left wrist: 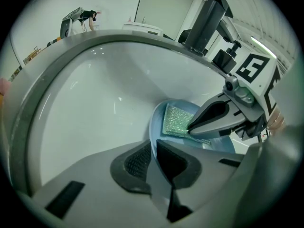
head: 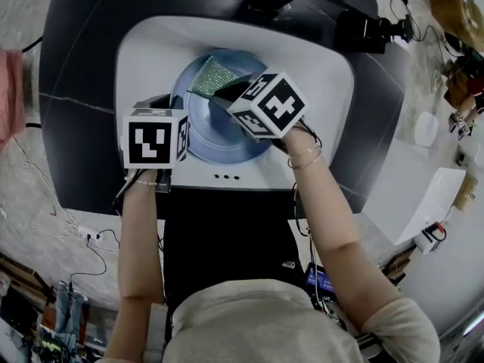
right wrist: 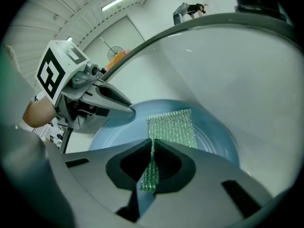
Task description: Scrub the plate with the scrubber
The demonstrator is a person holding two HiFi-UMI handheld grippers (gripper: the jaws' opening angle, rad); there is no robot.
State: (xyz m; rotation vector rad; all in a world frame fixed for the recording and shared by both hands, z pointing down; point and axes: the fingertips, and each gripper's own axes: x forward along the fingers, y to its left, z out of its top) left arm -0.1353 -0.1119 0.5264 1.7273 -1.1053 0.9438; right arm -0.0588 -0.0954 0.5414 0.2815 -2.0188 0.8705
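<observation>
One blue plate; one green mesh scrubber; one white basin with three small dark holes in its near rim; one dark surface. Two grippers, the left gripper and the right gripper, each with two fingers and one marker cube. Two bare forearms.

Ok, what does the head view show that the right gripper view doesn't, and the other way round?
Only the head view: the whole white sink basin set in the dark counter, and the person's forearms. Only the right gripper view: the right gripper with its jaws shut on an edge of the green mesh scrubber. Both: the round blue plate in the basin, the scrubber across it, and the left gripper at the plate's rim.
</observation>
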